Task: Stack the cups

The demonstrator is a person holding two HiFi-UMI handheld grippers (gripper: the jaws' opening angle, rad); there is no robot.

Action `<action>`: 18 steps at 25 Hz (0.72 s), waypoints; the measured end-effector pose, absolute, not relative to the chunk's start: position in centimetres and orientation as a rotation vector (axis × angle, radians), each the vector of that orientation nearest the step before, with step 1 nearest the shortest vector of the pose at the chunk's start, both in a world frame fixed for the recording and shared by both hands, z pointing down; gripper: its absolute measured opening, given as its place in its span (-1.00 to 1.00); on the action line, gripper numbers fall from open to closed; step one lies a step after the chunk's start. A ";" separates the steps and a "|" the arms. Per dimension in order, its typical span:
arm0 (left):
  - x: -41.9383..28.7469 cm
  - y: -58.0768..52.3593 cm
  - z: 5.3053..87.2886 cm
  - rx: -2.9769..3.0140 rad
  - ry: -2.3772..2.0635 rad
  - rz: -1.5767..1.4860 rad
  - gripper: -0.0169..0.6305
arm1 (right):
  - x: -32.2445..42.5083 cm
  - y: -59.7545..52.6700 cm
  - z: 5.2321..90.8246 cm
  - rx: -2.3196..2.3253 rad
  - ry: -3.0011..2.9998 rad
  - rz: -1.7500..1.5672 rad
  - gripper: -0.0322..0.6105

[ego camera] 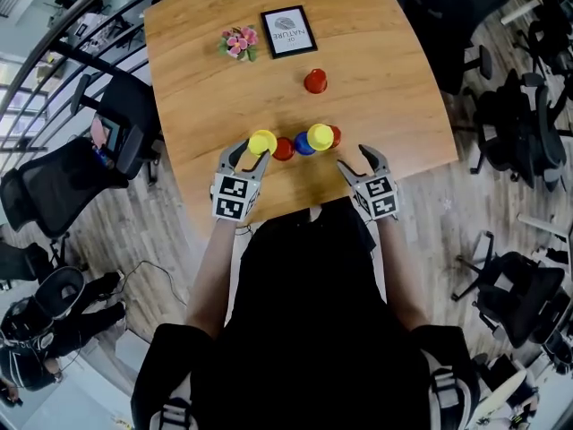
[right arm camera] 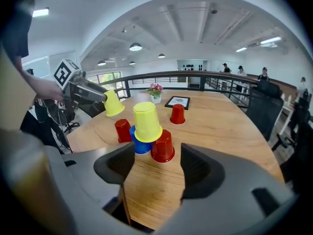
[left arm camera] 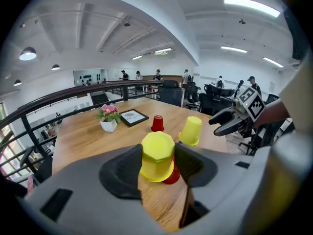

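Left gripper (ego camera: 252, 153): clamped on inverted yellow cup (left arm camera: 157, 155), above table (ego camera: 376, 52) near edge. Right gripper (ego camera: 353, 157): jaws apart, empty. Second yellow cup (right arm camera: 146, 121) atop blue cup (right arm camera: 138, 146); red cup (right arm camera: 163, 146) just beside.

I saw one yellow cup (left arm camera: 157, 156), a second yellow cup (right arm camera: 146, 122), a blue cup (right arm camera: 139, 148) and three red cups (right arm camera: 163, 146). The table (ego camera: 376, 52) was warm brown woodgrain, the flowers (ego camera: 238, 42) pink, the picture frame (ego camera: 288, 31) black. My left gripper (ego camera: 252, 149) and right gripper (ego camera: 352, 157) carried black-and-white square markers.
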State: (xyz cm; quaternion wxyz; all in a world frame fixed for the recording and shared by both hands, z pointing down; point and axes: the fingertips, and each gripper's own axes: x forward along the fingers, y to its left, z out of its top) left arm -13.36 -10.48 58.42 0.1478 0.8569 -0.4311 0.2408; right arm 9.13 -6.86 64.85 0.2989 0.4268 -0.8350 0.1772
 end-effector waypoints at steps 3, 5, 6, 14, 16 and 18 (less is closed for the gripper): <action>-11.9 -10.2 58.9 2.488 -1.185 0.727 -0.23 | 9.7 -7.1 64.8 1.157 -2.209 0.484 0.05; -10.9 -9.9 59.1 2.516 -1.146 0.755 -0.23 | 10.0 -7.0 64.9 1.166 -2.200 0.498 0.05; -10.3 -9.9 59.1 2.533 -1.128 0.770 -0.23 | 10.1 -7.0 64.9 1.168 -2.199 0.502 0.05; -6.1 -10.1 60.1 2.618 -0.982 0.837 -0.23 | 10.6 -6.4 65.6 1.184 -2.189 0.524 0.05; -5.4 -10.2 60.4 2.620 -0.961 0.852 -0.23 | 10.9 -6.2 65.8 1.182 -2.187 0.523 0.04; -5.1 -10.2 60.9 2.612 -0.941 0.873 -0.23 | 11.0 -6.2 65.6 1.183 -2.184 0.530 0.04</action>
